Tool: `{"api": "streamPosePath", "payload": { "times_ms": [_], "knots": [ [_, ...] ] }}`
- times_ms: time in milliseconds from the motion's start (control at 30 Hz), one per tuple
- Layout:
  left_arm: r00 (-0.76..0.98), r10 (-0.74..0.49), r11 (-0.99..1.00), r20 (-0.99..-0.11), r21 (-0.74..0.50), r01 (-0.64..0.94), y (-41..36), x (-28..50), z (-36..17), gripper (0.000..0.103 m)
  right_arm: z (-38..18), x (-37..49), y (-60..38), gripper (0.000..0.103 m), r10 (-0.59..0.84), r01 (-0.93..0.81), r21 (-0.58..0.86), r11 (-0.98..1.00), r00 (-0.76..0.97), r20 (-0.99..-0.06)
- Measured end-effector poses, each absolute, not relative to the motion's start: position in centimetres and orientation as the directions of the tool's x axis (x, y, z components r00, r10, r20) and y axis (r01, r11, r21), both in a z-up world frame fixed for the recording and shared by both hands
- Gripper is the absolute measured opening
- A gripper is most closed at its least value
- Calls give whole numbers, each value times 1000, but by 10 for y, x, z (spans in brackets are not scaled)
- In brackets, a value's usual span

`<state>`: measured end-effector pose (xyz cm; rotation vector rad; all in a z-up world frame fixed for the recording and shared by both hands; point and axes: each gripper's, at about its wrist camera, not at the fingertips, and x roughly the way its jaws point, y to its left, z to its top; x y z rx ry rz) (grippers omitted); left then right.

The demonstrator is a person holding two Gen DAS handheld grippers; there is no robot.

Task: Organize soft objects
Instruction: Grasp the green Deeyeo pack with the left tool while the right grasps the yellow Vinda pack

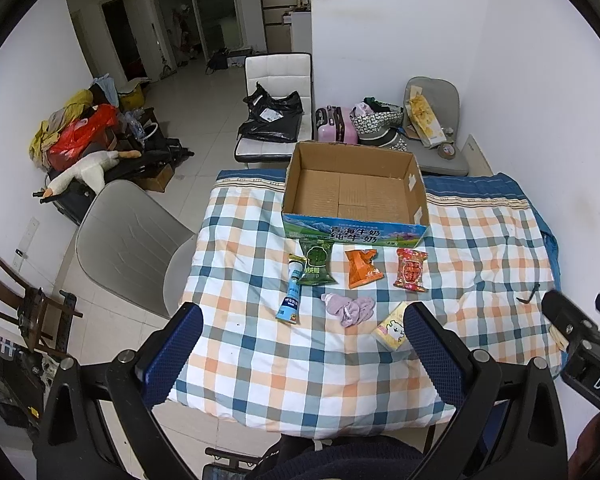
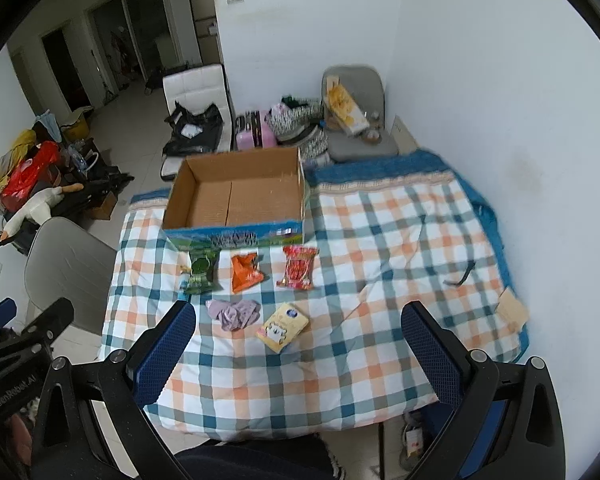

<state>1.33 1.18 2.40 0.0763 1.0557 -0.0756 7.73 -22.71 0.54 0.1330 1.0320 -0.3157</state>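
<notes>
An empty cardboard box (image 1: 356,196) (image 2: 236,196) stands at the far side of the checked tablecloth (image 1: 300,368) (image 2: 340,360). In front of it lie a green packet (image 1: 318,262) (image 2: 201,272), an orange packet (image 1: 362,268) (image 2: 246,272) and a red packet (image 1: 411,270) (image 2: 298,268). Nearer lie a blue-and-white tube (image 1: 291,300), a crumpled lilac cloth (image 1: 350,309) (image 2: 234,312) and a yellow tissue pack (image 1: 392,330) (image 2: 283,326). My left gripper (image 1: 300,356) hangs open above the near table edge. My right gripper (image 2: 298,356) is open too, holding nothing.
A grey chair (image 1: 128,240) (image 2: 68,276) stands at the table's left. Behind the box are a white chair with a black bag (image 1: 274,116), a pink suitcase (image 1: 336,124) and a second grey chair (image 1: 436,132). A white wall (image 2: 500,100) runs along the right. Piled bags and a plush goose (image 1: 84,172) lie left.
</notes>
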Motion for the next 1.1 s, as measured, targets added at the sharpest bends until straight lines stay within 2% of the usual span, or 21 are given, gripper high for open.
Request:
{"api": "streamPosePath", "payload": {
  "times_ms": [167,367,533,733,833,900,1100],
  "knots": [
    [396,-21,998,-918,1,55,16,53,-30,103,-52,119,-246,103,-134,349,-1,937,358,-924],
    [271,54,997,-961,66,35,10,82,-127,103,-187,159,-267,103,-41,408,30,912,163,-986],
    [154,78,996,-985,84,29,13,101,-200,103,-307,179,-286,103,87,500,84,862,18,-996],
    [104,103,995,-989,104,-2,25,125,-252,103,-406,190,-289,102,163,599,74,797,-95,-982],
    [82,83,996,-993,81,-24,39,140,-268,103,-436,189,-287,87,214,632,91,770,-122,-969],
    [64,50,998,-997,47,-45,50,150,-274,103,-447,188,-283,73,242,634,110,766,-126,-962],
    [45,25,999,-999,23,-35,66,175,-293,103,-443,180,-270,70,143,542,48,839,-135,-980]
  ]
}}
